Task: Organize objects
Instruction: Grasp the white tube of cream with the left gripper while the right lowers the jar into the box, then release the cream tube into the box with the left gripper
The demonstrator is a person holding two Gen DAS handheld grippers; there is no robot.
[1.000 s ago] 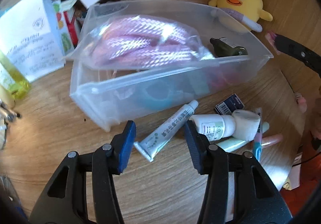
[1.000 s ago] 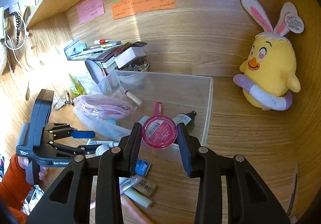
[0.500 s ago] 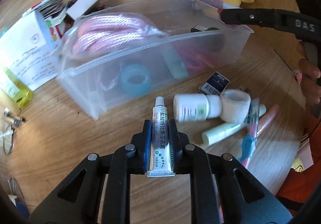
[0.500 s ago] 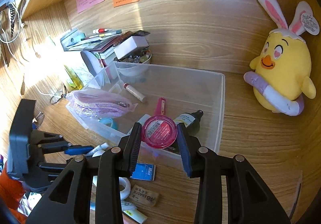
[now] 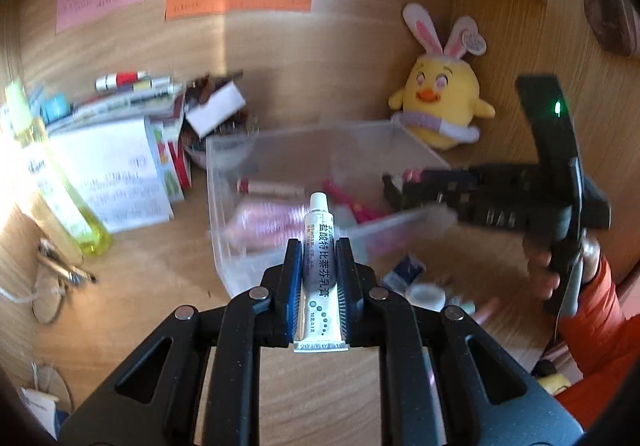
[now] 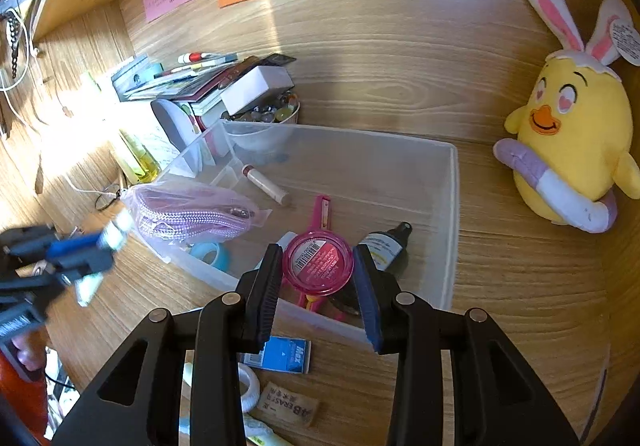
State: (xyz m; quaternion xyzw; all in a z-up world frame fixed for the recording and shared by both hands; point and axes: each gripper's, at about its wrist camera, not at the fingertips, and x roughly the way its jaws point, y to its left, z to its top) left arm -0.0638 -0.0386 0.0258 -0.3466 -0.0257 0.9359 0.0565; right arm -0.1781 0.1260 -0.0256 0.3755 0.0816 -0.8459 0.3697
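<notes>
My left gripper [image 5: 318, 258] is shut on a white ointment tube [image 5: 321, 270] and holds it raised in front of the clear plastic bin [image 5: 224, 230]. My right gripper [image 6: 318, 266] is shut on a round pink compact [image 6: 317, 261] above the bin's [image 6: 452, 214] near wall. In the bin lie a pink cord in a bag [image 6: 192, 212], a blue tape roll [image 6: 210, 252], a lip balm stick [image 6: 266, 184], a pink pen [image 6: 323, 210] and a dark bottle [image 6: 386, 246]. The left gripper shows blurred in the right wrist view [image 6: 80, 258].
A yellow chick plush [image 6: 568, 150] stands to the right of the bin. Books, a white box [image 6: 256, 86] and a yellow bottle [image 5: 52, 174] crowd the left. A blue eraser box [image 6: 280, 354], a white tape roll [image 6: 250, 386] and an eraser [image 6: 288, 406] lie in front of the bin.
My left gripper closed on the ointment tube and has lifted it off the desk, tilting up toward the bin. My right gripper has moved closer over the bin with the compact.
</notes>
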